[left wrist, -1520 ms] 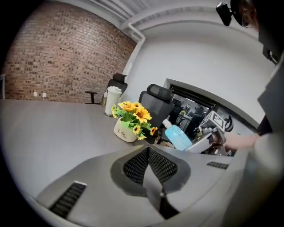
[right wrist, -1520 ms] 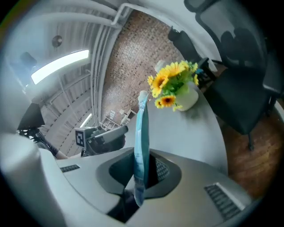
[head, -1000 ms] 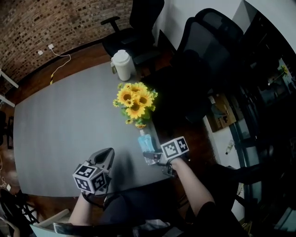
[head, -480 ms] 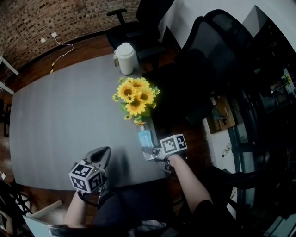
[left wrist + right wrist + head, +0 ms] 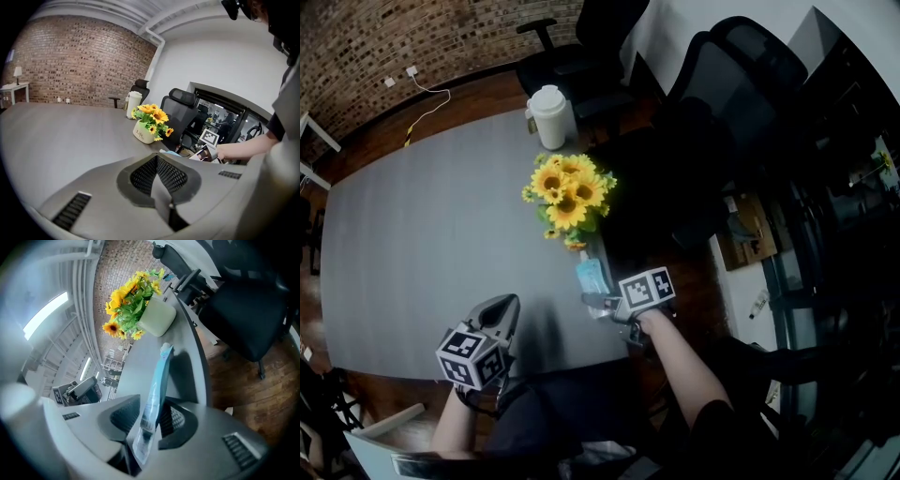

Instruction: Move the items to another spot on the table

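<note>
Right gripper (image 5: pixel 151 414): jaws just been opening, now slightly apart, pads no longer pinching. Blue packet (image 5: pixel 157 383) on edge between them, far end on tabletop (image 5: pixel 422 234). Just ahead, in line: sunflower pot (image 5: pixel 157 318). Farther ahead: white lidded cup (image 5: pixel 549 116). Black chair (image 5: pixel 243 310) alongside, past tabletop edge. Left gripper (image 5: pixel 157 161): closed, empty, well apart.

Office: meeting table (image 5: pixel 412 244), swivel chairs (image 5: pixel 581 52)

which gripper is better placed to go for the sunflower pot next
Right. The right gripper sits just short of the sunflower pot; its jaws have just been opening, with the blue packet between them. The left gripper is shut and farther from the pot, off to one side.
</note>
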Demonstrator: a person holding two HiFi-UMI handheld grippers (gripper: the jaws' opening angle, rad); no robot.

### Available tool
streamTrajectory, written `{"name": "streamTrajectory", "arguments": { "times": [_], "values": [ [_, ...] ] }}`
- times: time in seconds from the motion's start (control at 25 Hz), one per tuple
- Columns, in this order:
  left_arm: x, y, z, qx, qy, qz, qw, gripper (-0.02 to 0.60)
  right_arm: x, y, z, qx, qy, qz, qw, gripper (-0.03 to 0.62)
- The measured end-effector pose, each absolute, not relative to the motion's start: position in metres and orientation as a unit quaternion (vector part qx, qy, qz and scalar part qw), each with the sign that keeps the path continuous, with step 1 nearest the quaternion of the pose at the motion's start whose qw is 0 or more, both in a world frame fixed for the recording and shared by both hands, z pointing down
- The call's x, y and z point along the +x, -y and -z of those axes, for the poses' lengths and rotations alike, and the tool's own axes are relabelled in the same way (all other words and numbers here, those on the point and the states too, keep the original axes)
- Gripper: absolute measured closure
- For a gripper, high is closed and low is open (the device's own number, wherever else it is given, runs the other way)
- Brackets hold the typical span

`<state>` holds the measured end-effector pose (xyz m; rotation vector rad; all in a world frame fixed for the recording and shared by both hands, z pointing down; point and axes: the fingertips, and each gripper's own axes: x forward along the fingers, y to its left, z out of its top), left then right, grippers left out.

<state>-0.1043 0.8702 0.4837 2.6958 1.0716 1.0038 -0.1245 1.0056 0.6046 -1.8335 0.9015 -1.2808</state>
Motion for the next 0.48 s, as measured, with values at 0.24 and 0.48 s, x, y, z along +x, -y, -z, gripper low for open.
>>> {"name": "streamTrajectory", "arguments": {
  "times": [0.24, 0.48],
  "values": [
    [-0.113, -0.875, -0.490, 0.876, -0.348, -0.332, 0.037, 0.588, -0.131, -1.005, -0.599, -0.725, -0.361, 0.495, 0.313, 0.476],
    [-0.116, -0.877, -0.487, 0.879, -0.348, -0.324, 0.031, 0.588, -0.131, -1.011, -0.598, -0.752, -0.342, 0.500, 0.260, 0.468]
  ]
}}
